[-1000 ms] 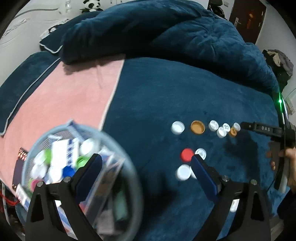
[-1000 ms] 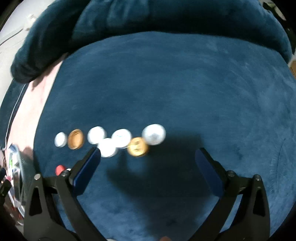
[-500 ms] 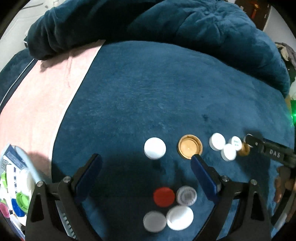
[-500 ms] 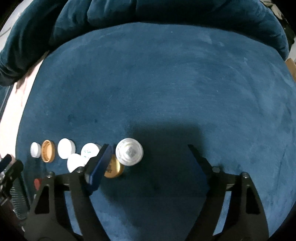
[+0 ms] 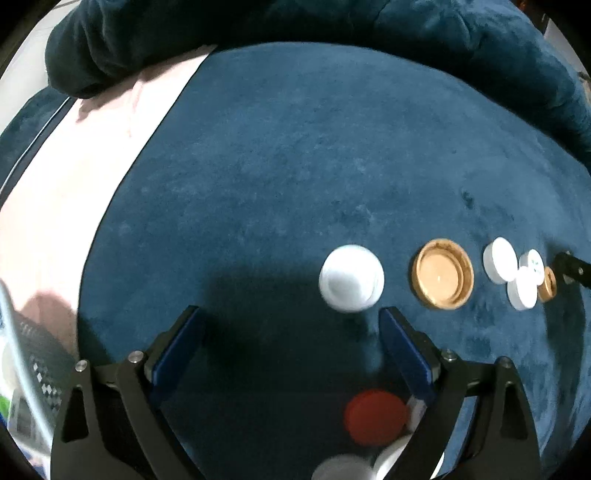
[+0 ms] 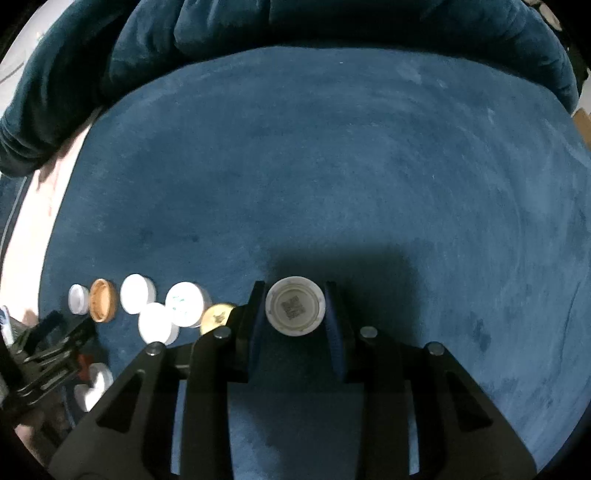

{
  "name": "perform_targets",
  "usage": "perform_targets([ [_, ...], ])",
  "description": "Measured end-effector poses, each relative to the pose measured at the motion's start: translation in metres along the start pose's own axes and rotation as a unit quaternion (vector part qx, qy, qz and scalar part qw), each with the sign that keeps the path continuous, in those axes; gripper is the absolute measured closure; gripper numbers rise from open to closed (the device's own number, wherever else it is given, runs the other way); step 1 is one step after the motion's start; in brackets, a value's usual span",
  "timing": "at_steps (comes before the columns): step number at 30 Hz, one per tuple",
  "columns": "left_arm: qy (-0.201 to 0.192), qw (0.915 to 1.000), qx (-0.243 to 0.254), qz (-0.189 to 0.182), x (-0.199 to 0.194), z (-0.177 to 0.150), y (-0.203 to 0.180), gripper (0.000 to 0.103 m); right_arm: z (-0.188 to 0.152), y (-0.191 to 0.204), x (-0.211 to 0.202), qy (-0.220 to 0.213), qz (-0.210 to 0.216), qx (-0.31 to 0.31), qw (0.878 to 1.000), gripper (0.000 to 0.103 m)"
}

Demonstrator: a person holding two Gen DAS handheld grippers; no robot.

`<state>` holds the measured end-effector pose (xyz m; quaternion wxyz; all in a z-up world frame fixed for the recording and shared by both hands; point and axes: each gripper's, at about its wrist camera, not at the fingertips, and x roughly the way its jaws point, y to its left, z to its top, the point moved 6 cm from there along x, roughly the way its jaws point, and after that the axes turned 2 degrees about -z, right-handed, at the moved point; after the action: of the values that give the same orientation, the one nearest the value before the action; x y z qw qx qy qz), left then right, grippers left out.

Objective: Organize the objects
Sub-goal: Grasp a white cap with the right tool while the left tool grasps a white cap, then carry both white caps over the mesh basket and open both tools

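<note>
My right gripper (image 6: 294, 297) points down at the dark blue blanket (image 6: 369, 166). Its jaws are closing, and both pads press on the rim of a white cap with a printed code (image 6: 295, 311). To its left lies a row of caps: a small gold cap (image 6: 218, 316), several white caps (image 6: 184, 304) and an open gold lid (image 6: 101, 300). My left gripper (image 5: 290, 314) hangs open over the blanket with nothing between its fingers. A white cap (image 5: 351, 277) lies just beyond its right finger, and a red cap (image 5: 375, 415) under it.
The gold lid (image 5: 442, 273) and more white caps (image 5: 499, 260) run off to the right. A pink sheet (image 5: 74, 184) covers the left side. A bunched dark duvet (image 5: 295, 22) lines the far edge. Part of a clear container (image 5: 18, 387) shows at the left border.
My right gripper's jaws have closed from wide open onto the white coded cap. My left gripper has come down and swung away from the container, toward the caps.
</note>
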<state>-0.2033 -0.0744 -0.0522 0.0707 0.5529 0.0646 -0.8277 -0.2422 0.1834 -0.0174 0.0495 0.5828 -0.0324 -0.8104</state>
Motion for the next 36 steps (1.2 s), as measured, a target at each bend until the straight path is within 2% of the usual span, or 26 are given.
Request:
perform_targets([
  [3,-0.021,0.9997,0.005,-0.013,0.001,0.008,-0.005,0.018,-0.002,0.004,-0.007,-0.002,0.012,0.002,1.0,0.072],
  [4,-0.025,0.9995,0.005,-0.017,0.001,0.009,-0.006,0.026,-0.003,0.006,-0.009,-0.003,0.014,0.0,1.0,0.072],
  [5,-0.028,0.9993,0.006,-0.023,0.0,0.011,-0.009,0.054,-0.003,0.008,-0.011,-0.005,0.015,-0.002,1.0,0.072],
  [6,-0.028,0.9992,0.011,-0.027,-0.002,0.012,-0.011,0.069,-0.004,0.006,-0.014,-0.006,0.016,-0.003,1.0,0.072],
  [10,-0.028,0.9988,0.025,-0.03,-0.013,0.01,-0.019,0.07,-0.008,0.005,-0.024,-0.01,0.02,0.002,1.0,0.072],
  [14,-0.035,0.9981,0.014,-0.048,-0.037,0.007,-0.017,0.07,-0.01,0.015,-0.034,-0.013,0.036,0.01,0.999,0.072],
  [17,-0.057,0.9966,0.003,-0.059,-0.068,0.005,-0.013,0.07,-0.012,0.038,-0.048,-0.021,0.055,-0.005,0.998,0.072],
  [22,-0.096,0.9938,-0.02,-0.052,-0.128,0.003,0.026,0.07,-0.026,0.097,-0.085,-0.036,0.103,-0.058,0.992,0.072],
  [29,-0.122,0.9875,-0.099,-0.012,-0.184,-0.035,0.141,0.07,-0.059,0.217,-0.126,-0.048,0.178,-0.165,0.969,0.072],
  [32,-0.124,0.982,-0.142,-0.006,-0.202,-0.061,0.186,0.07,-0.079,0.268,-0.136,-0.043,0.207,-0.215,0.953,0.072],
  [36,-0.132,0.9736,-0.186,-0.009,-0.215,-0.087,0.224,0.07,-0.114,0.322,-0.141,-0.019,0.255,-0.265,0.93,0.072],
])
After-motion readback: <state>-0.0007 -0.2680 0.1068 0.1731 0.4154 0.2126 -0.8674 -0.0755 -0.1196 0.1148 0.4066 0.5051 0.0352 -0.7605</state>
